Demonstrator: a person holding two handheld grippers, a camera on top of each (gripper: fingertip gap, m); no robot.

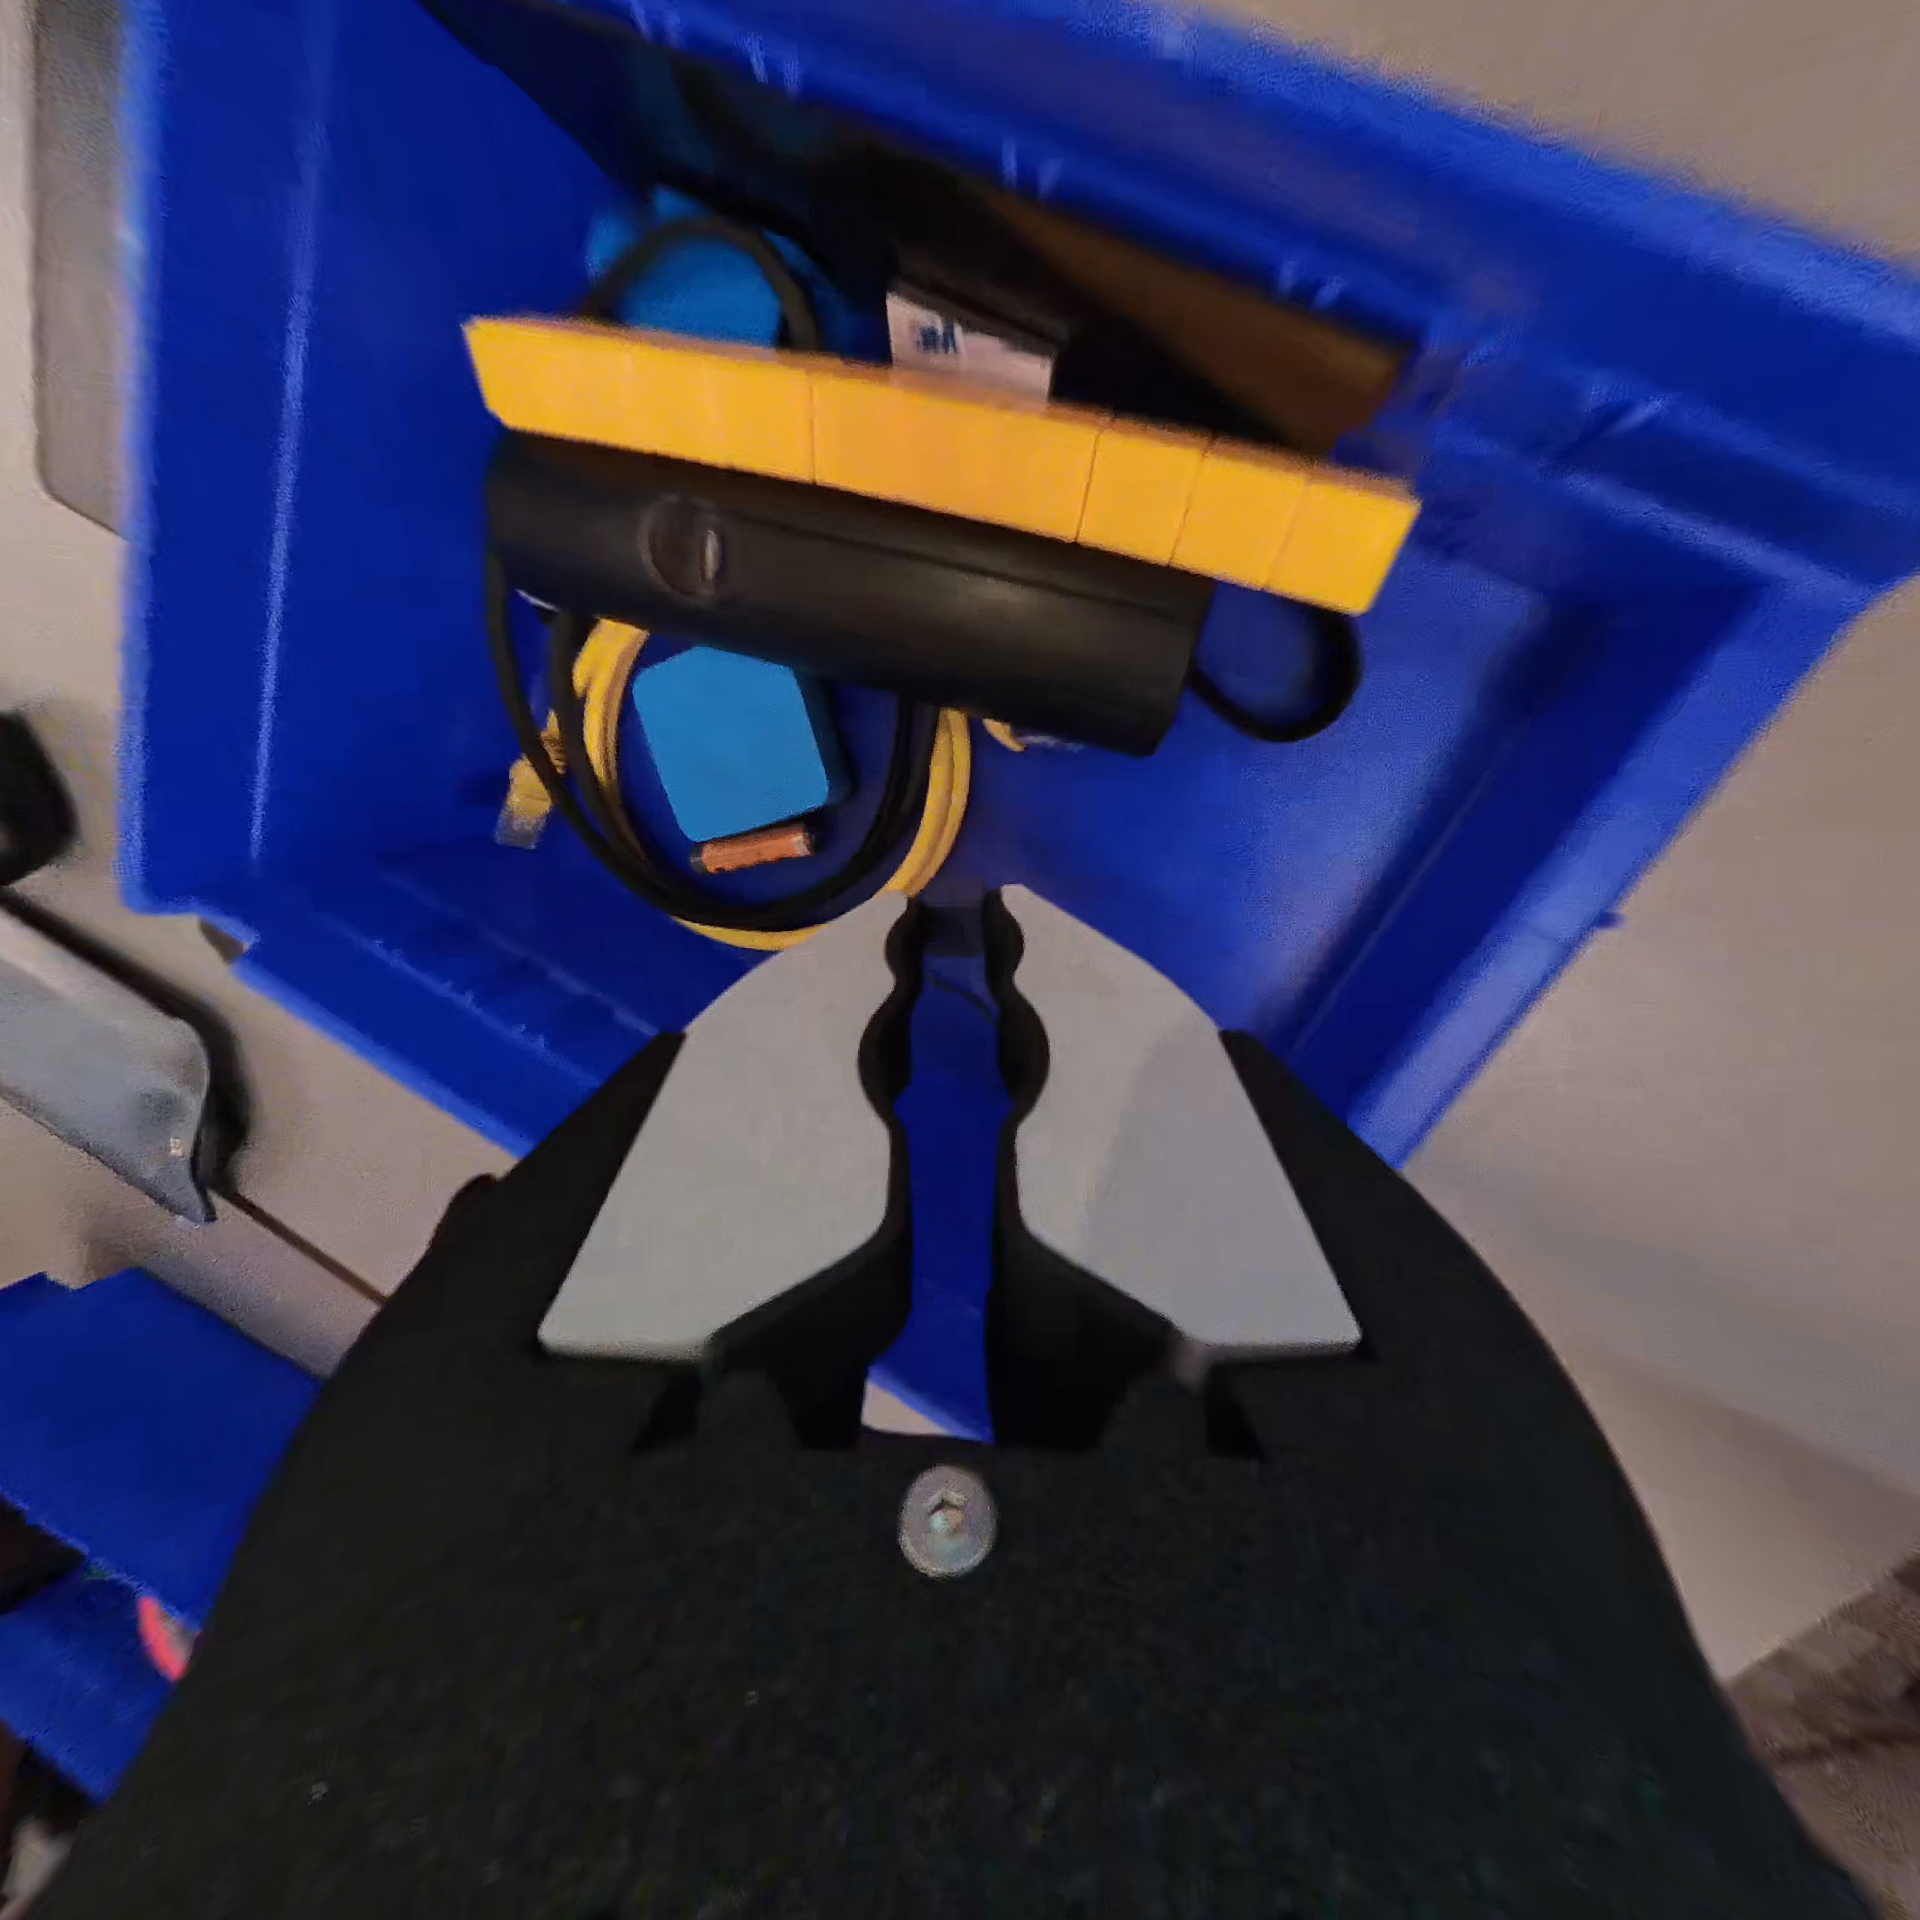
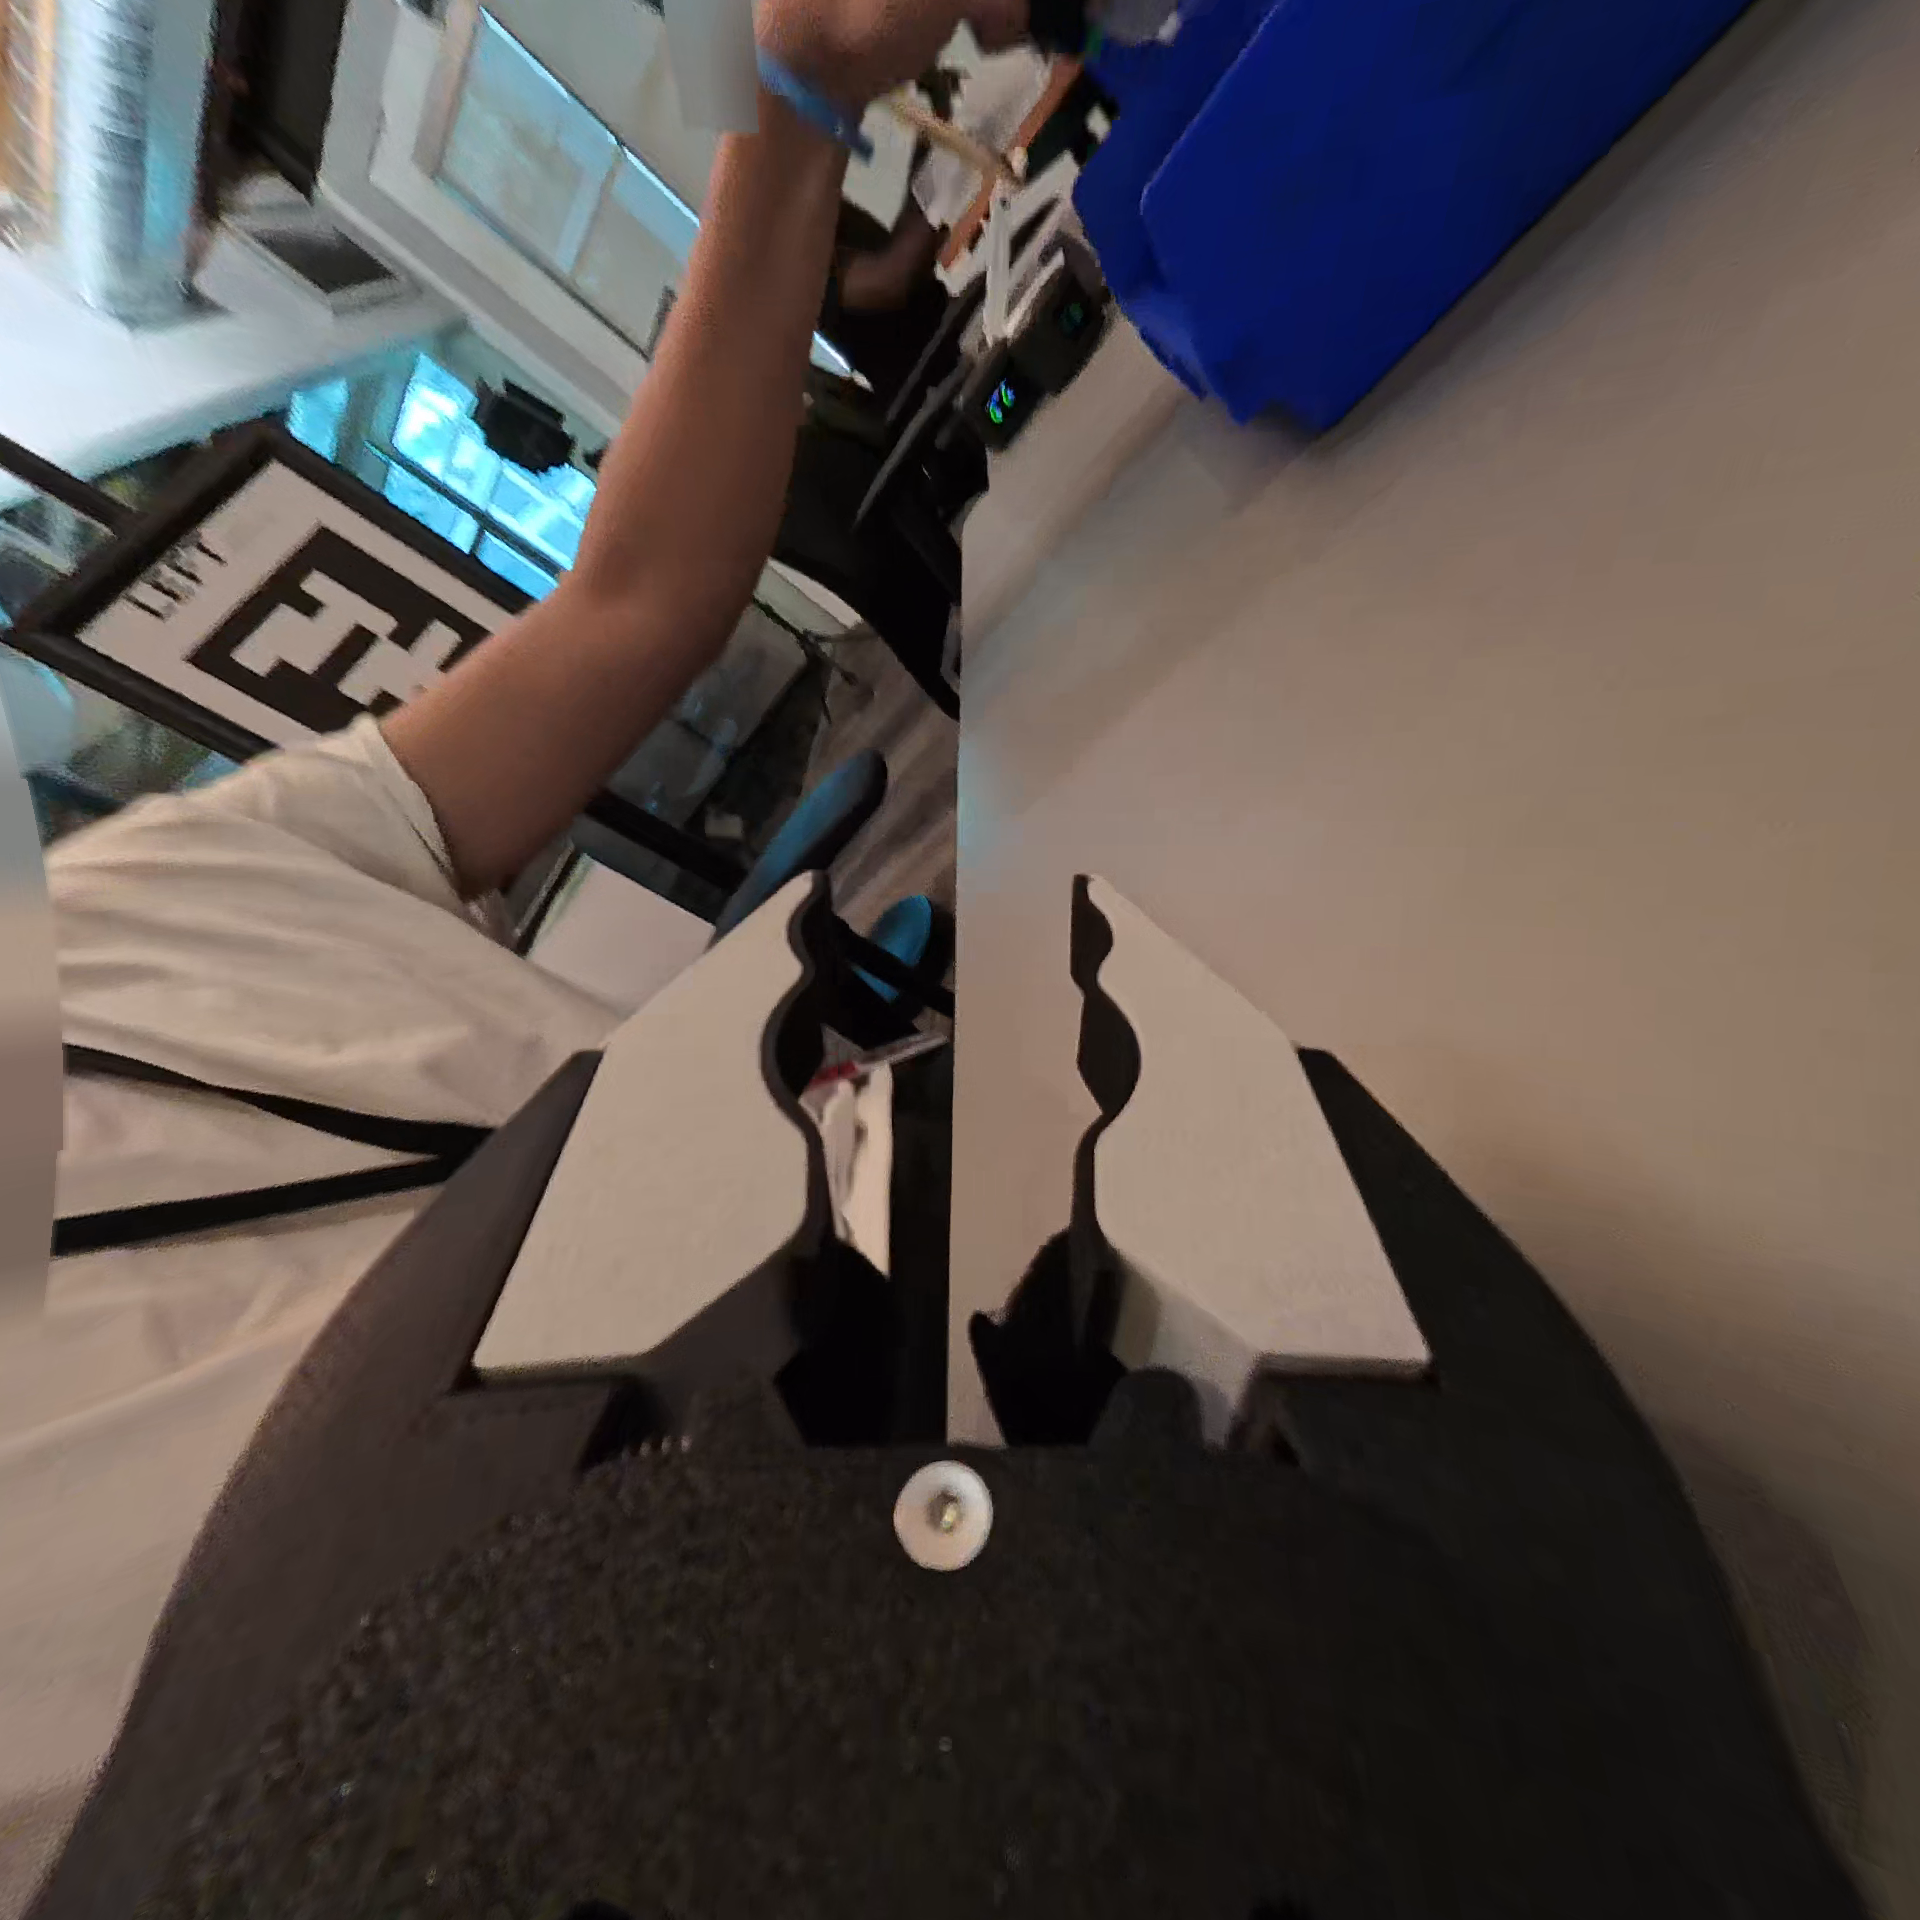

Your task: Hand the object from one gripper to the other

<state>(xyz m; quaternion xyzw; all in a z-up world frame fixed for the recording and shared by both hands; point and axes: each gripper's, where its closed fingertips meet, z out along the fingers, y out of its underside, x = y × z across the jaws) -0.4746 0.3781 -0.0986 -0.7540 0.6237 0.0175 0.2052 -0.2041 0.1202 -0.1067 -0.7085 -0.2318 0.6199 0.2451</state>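
— Object for the handover: which is it, and where?

— Not settled from where I stand. Neither tool holds anything. The likely candidates lie in the blue bin (image 1: 312, 416) ahead of the left gripper (image 1: 954, 914): a yellow bar (image 1: 935, 457) farthest beyond the tips, a black cylinder (image 1: 852, 603) touching its near side, and closer in a blue block (image 1: 727, 743) ringed by a coiled yellow cable (image 1: 951, 800), whose coil lies just ahead of the tips.

— State of the jaws?

— Left: drawn close, with only a narrow slot between them and nothing in it. Right gripper (image 2: 951, 894): jaws clearly apart and empty, straddling the edge of the tabletop (image 2: 1455, 831), with the bins (image 2: 1403, 187) well beyond its tips and off to one side. The person's arm (image 2: 644, 499) reaches across that view.

— So the step in hand is the first pick?

— That is my reading. To do it well, the left jaws should widen before they descend, since the present slot would admit only a cable. The chosen piece should be centred between the tips and gripped across its narrow dimension. For a long piece such as the bar or cylinder, I would grip towards one end, leaving the other end free for the right jaws. Tangled cables could be dragged out with the piece, so lift slowly.

— And the right side?

— Turn it towards the bin, keeping its jaws apart.
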